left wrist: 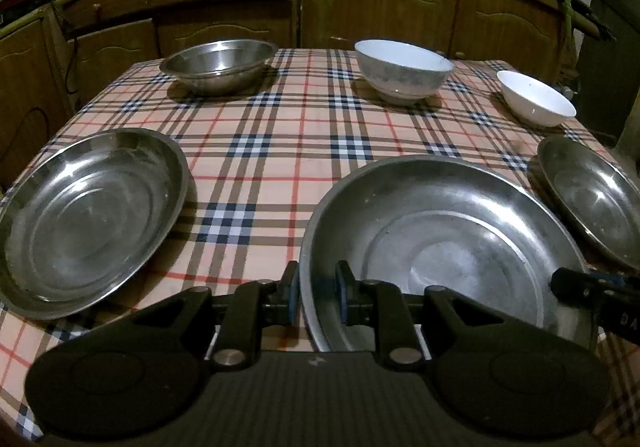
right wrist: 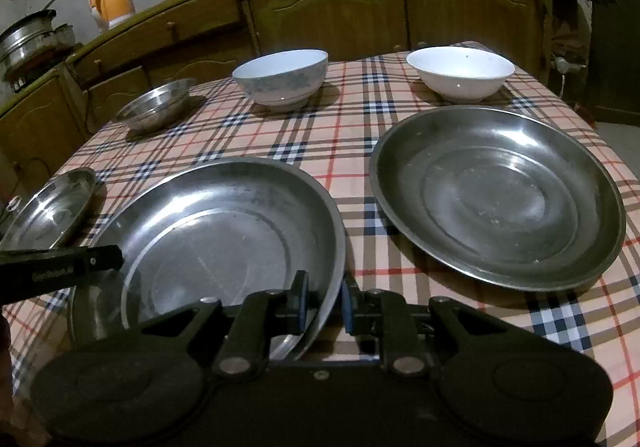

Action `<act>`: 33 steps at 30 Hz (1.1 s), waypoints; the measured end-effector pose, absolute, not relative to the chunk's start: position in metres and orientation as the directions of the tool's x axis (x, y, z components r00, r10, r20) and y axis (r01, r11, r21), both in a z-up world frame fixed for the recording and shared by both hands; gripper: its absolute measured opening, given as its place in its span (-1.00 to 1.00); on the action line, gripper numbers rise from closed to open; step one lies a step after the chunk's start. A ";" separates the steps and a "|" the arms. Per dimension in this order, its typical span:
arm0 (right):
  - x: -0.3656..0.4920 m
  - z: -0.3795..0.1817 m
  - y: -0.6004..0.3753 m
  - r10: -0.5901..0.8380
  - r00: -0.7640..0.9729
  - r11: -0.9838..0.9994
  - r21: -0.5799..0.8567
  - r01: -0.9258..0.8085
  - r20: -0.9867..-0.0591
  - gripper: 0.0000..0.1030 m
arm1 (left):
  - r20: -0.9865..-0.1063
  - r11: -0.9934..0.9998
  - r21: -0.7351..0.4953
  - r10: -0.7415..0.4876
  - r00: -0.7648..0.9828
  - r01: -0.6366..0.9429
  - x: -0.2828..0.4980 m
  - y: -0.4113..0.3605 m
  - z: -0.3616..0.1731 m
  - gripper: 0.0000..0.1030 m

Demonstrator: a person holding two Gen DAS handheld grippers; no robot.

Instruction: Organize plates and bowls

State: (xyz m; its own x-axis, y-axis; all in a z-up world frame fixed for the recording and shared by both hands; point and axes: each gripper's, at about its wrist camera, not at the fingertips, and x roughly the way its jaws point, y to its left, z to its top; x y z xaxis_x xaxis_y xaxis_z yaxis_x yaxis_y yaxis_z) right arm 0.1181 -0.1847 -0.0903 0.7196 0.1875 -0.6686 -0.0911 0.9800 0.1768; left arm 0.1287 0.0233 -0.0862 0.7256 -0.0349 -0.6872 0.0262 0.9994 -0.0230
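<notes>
I hold the big steel plate point(left wrist: 440, 243) with the left gripper point(left wrist: 318, 297) and right gripper point(right wrist: 324, 303), jaws nearly closed over its thin, stiff, probably slippery rim on opposite sides.

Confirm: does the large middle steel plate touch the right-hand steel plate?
Apart. Right wrist view shows checked tablecloth between the large middle steel plate and right-hand steel plate.

Dim indoor light, soft overhead source, pale glare patches on large steel plate point(left wrist: 440, 231), short soft shadows under bowls on plaid tablecloth point(left wrist: 280, 151), strong fisheye bending of cabinets point(right wrist: 340, 15), black vignette corners, slight grain, focus fairly sharp throughout
</notes>
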 end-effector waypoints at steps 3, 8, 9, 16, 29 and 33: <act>0.117 -0.090 -0.183 0.176 0.725 0.983 0.164 -0.088 -0.666 -0.57 | -0.689 0.999 -0.027 -0.037 0.724 0.025 0.129 0.024 -0.088 -0.56; 0.115 -0.083 -0.185 0.153 0.746 0.986 0.150 -0.071 -0.649 -0.34 | -0.672 1.000 -0.028 -0.028 0.740 0.013 0.126 0.026 -0.082 -0.35; 0.114 -0.081 -0.186 0.147 0.752 0.987 0.147 -0.067 -0.642 -0.33 | -0.667 1.000 -0.028 -0.024 0.745 0.007 0.126 0.027 -0.080 -0.22; 0.103 -0.060 -0.191 0.114 0.793 0.991 0.125 -0.049 -0.598 -0.19 | -0.645 0.999 -0.037 -0.008 0.764 -0.022 0.119 0.033 -0.067 0.04; 0.071 -0.031 -0.217 0.083 0.835 0.991 0.130 -0.014 -0.543 0.03 | -0.592 0.999 -0.049 -0.030 0.806 0.001 0.096 0.016 -0.037 0.33; 0.062 -0.027 -0.230 0.052 0.844 0.992 0.123 0.017 -0.534 0.13 | -0.584 0.997 -0.072 -0.067 0.809 0.031 0.091 0.005 -0.032 0.35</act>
